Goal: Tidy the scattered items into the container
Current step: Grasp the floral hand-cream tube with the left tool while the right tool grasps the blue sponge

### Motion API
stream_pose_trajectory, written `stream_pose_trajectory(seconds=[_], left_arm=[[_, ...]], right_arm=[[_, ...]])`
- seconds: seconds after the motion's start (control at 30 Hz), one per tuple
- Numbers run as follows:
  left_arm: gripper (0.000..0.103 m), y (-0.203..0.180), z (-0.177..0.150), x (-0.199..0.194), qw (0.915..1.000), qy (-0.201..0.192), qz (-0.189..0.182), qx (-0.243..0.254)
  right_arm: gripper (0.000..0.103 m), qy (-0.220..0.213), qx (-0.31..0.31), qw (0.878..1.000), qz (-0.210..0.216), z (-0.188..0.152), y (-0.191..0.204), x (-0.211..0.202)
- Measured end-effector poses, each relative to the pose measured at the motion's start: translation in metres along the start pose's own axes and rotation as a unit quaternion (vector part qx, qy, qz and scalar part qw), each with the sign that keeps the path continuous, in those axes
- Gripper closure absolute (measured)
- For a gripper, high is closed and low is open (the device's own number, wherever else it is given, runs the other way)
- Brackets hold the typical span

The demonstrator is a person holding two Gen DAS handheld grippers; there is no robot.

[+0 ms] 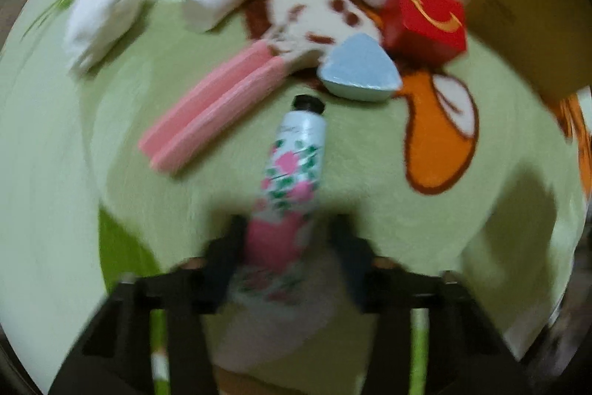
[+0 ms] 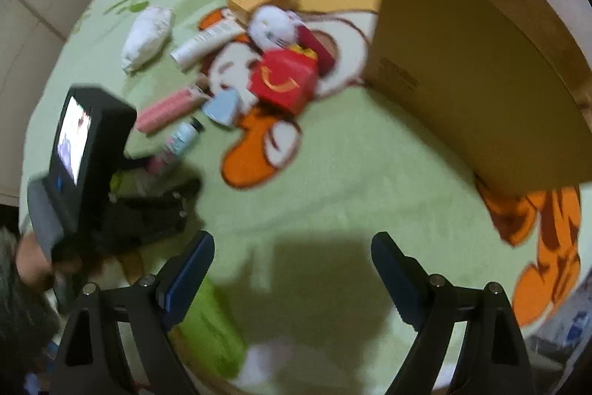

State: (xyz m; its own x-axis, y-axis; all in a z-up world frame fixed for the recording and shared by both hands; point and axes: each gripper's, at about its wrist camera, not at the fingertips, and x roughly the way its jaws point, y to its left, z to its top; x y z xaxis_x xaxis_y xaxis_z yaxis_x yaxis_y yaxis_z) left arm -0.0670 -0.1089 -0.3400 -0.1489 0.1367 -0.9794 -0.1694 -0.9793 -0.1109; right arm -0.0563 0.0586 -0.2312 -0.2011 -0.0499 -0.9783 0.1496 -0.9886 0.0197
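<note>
The left gripper (image 1: 286,239) pinches the crimped end of a floral tube (image 1: 294,158), cap pointing ahead of its fingers, apparently for carrying to the cardboard box (image 2: 477,76) well ahead-right of the right gripper (image 2: 292,269), whose fingers stand open, empty.

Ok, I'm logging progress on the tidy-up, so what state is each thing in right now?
left gripper: closing around the floral tube, contact too blurred to confirm
floral tube: lying on the blanket
right gripper: open, empty
cardboard box: standing on the blanket, inside hidden
red box: on the blanket, closed
plush toy: lying in the pile
pink packet: lying flat
</note>
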Motion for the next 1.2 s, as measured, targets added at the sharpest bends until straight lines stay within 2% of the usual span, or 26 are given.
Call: stream_pose_trajectory(seconds=[0.07,0.17,0.27,0.37,0.43,0.53,0.6,0.7,0.83,1.0,1.2], left_arm=[[0.071,0.007,-0.004,-0.005,0.9973,0.001,-0.008,-0.072],[0.071,0.013,-0.01,-0.009,0.9909,0.0,-0.008,-0.134],[0.072,0.019,-0.017,-0.015,0.9861,0.0,0.001,-0.166],[0.072,0.028,-0.027,-0.022,0.9825,0.001,0.037,-0.182],[0.072,0.039,-0.034,-0.025,0.9795,0.004,0.053,-0.194],[0.072,0.049,-0.04,-0.026,0.977,0.008,0.063,-0.204],[0.072,0.052,-0.039,-0.024,0.9775,0.011,0.063,-0.201],[0.072,0.05,-0.036,-0.021,0.9779,0.014,0.07,-0.197],[0.071,0.052,-0.035,-0.022,0.9775,0.014,0.068,-0.199],[0.071,0.055,-0.032,-0.023,0.9771,0.018,0.062,-0.203],[0.071,0.057,-0.028,-0.027,0.9772,0.02,0.061,-0.203]], right_arm=[[0.014,-0.013,-0.014,1.0,-0.001,0.012,0.005,0.004],[0.014,-0.031,-0.037,0.999,-0.004,0.028,0.013,0.008],[0.014,-0.051,-0.055,0.997,0.005,0.038,0.021,0.013],[0.014,-0.057,-0.073,0.996,0.01,0.045,0.031,0.024],[0.014,-0.046,-0.088,0.995,0.018,0.049,0.04,0.039],[0.02,-0.026,-0.113,0.993,0.025,0.052,0.051,0.061],[0.034,-0.008,-0.128,0.991,0.022,0.056,0.056,0.077],[0.035,0.012,-0.143,0.99,-0.008,0.064,0.058,0.098],[0.035,0.017,-0.161,0.986,-0.041,0.075,0.061,0.108],[0.035,0.005,-0.186,0.982,-0.038,0.084,0.073,0.113],[0.035,-0.002,-0.242,0.97,-0.033,0.088,0.096,0.125]])
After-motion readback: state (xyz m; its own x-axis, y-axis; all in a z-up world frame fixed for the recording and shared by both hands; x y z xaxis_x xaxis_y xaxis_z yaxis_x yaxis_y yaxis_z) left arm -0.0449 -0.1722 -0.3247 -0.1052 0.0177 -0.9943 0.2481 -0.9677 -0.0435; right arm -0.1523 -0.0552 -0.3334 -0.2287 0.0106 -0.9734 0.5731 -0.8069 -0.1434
